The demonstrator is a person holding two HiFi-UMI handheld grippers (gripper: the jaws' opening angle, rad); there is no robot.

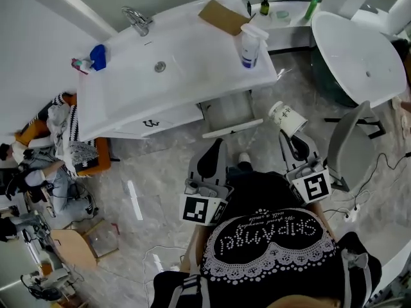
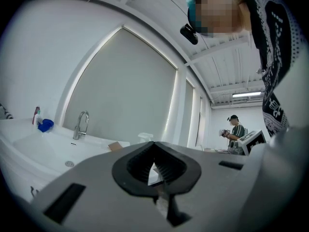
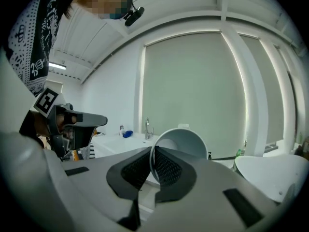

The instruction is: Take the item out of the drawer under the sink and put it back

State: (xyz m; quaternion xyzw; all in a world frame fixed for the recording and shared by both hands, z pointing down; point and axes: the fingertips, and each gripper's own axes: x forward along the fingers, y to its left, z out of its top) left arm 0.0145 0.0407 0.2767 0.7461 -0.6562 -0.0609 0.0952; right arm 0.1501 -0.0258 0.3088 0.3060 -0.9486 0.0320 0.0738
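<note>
We clamp right gripper (image 3: 153, 170) on cup (image 3: 181, 141) rim; drawer (image 1: 226, 111) under right end of sink (image 1: 192, 76) open for return; left gripper (image 2: 154, 166) closed, empty.

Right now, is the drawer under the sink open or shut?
Open: the drawer juts out from under the sink, its grey inside showing; the right gripper holds the white cup.

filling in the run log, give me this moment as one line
phase: cup out | right gripper: shut on cup rim | left gripper: shut, empty | drawer: open
</note>
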